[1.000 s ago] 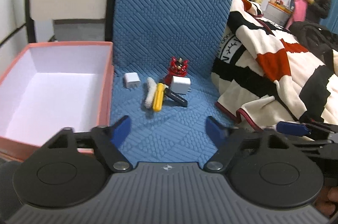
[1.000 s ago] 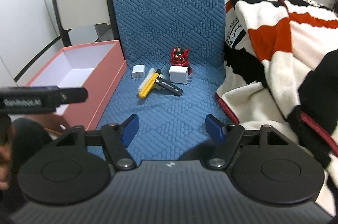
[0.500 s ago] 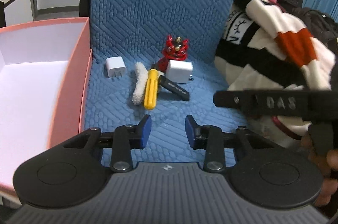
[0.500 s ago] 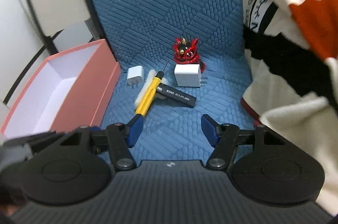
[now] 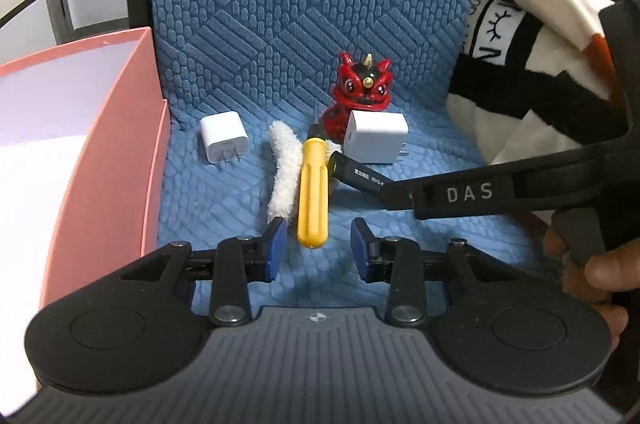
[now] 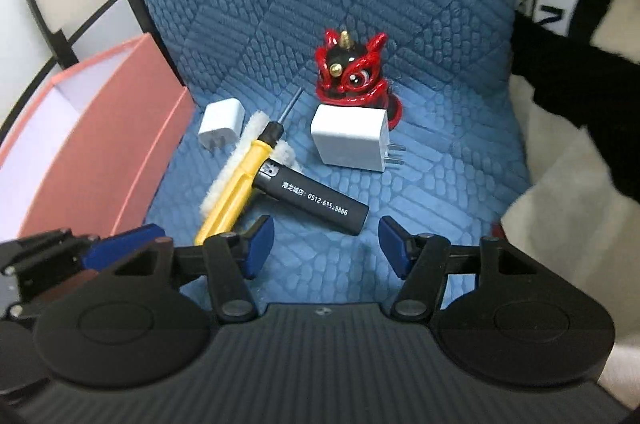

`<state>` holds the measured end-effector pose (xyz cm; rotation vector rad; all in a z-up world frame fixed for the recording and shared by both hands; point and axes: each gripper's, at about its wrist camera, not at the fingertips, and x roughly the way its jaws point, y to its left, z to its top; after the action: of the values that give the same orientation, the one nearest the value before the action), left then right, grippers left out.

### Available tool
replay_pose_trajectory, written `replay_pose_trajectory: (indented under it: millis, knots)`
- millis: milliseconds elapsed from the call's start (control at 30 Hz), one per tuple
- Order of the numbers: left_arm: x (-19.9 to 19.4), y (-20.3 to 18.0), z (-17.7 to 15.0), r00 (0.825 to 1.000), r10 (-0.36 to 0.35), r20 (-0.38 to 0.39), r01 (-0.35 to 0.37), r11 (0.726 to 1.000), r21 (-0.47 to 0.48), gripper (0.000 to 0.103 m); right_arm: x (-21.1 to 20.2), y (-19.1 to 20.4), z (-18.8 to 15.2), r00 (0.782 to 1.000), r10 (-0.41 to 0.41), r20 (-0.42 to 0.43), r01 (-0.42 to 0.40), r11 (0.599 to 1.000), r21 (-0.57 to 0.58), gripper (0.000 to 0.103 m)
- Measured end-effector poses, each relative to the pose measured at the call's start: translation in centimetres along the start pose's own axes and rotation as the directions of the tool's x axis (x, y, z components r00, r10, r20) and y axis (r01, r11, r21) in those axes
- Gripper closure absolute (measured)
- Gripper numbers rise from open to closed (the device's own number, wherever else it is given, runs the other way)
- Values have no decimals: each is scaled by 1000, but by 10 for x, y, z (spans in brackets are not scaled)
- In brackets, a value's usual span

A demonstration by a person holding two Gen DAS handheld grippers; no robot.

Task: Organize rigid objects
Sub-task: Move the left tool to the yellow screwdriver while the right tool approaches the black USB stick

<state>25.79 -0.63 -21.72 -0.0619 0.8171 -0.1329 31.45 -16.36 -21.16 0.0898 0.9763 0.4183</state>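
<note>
On the blue quilted mat lie a yellow-handled screwdriver [image 5: 313, 191] [image 6: 236, 185], a black lighter [image 6: 310, 201] [image 5: 356, 175], a white fuzzy strip [image 5: 285, 175] [image 6: 244, 139], a small white charger [image 5: 224, 137] [image 6: 221, 123], a larger white charger [image 5: 376, 137] [image 6: 349, 137] and a red lion figurine [image 5: 364, 85] [image 6: 352, 75]. My left gripper [image 5: 318, 252] is open, its jaws just short of the screwdriver handle's near end. My right gripper [image 6: 326, 246] is open, just short of the lighter.
An open pink box [image 5: 108, 159] [image 6: 96, 151] with a white inside stands at the left of the mat. A striped black, white and red blanket [image 5: 532, 63] [image 6: 572, 71] lies at the right. The right gripper's body [image 5: 500, 189] crosses the left wrist view.
Both grippers have moved forward and down toward the pile. The left jaws narrowed, then widened slightly near the screwdriver. The objects have not moved.
</note>
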Motion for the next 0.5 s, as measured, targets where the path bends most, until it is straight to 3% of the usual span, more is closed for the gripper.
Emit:
replay_pose_trajectory:
  millis: [100, 400, 500]
  knots:
    - [4, 2, 0, 1000, -10, 0, 10, 1000, 3, 62, 8, 1, 3, 1000, -1, -1, 1, 1000, -29, 41]
    - [13, 5, 2, 1000, -23, -6, 23, 1000, 7, 85, 37, 9, 17, 999, 35, -27, -38, 990, -135, 42]
    - [16, 7, 3, 1000, -27, -15, 27, 1000, -2, 90, 45, 11, 17, 999, 30, -42, -37, 987, -155, 47]
